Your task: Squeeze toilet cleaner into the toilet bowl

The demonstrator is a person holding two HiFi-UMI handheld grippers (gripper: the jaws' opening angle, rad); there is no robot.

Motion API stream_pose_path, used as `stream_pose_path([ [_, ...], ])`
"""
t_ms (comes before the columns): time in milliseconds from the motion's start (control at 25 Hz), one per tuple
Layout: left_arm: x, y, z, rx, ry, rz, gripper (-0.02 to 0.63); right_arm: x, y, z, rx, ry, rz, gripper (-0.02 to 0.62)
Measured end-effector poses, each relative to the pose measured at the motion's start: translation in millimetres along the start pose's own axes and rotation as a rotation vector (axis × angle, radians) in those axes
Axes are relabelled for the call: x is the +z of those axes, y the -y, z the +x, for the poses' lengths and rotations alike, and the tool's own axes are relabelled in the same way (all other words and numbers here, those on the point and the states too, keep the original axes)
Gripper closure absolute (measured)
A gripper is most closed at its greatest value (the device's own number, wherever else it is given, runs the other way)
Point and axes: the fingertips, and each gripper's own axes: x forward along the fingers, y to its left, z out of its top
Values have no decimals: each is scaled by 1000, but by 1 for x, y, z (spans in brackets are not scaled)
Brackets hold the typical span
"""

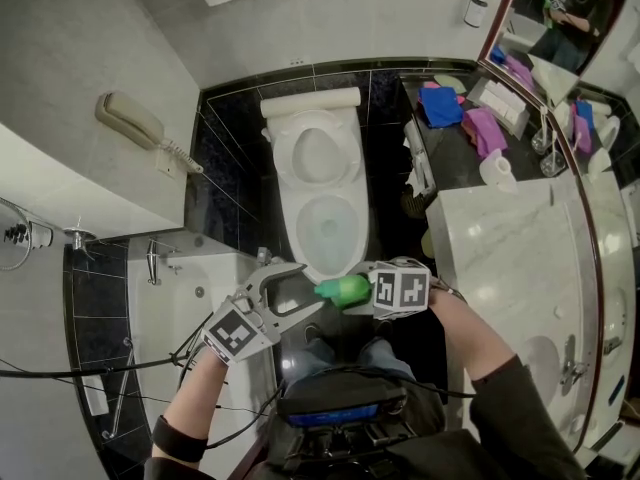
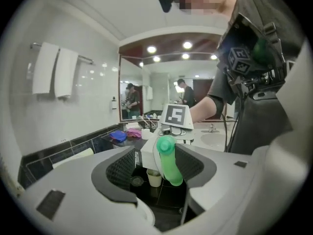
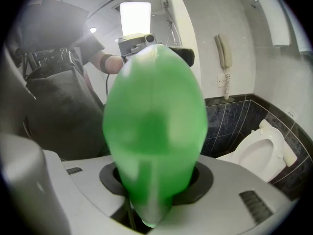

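text: I read none | green bottle (image 1: 343, 289): no legible label | marker cube (image 1: 401, 290): coded squares only

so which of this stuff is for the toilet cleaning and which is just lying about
For the job: green bottle, toilet bowl.
Just lying about: wall phone, blue cloth, pink cloth.

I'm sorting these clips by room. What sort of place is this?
A bathroom, probably a hotel's: a white toilet with its lid up, a marble vanity counter and a wall phone.
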Motion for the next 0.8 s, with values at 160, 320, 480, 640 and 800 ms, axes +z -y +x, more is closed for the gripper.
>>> stream_pose_path([
  [160,-8,-19,-14,121,73,-131,356,1,12,-10,-82,30,30,408],
  [320,-24,-36,-30,266,115,-188,457,-1,27,-22,-193,79,97,408],
  [480,-54,-57,-49,446,124,-226,601,-1,44,-34,-331,148,186,408],
  [640,-73,-64,-55,540,106,-278,601,-5,56,-46,-474,209,270,407],
  [800,-90,-69,-56,602,71,-305,601,-10,62,-55,-575,260,352,407],
])
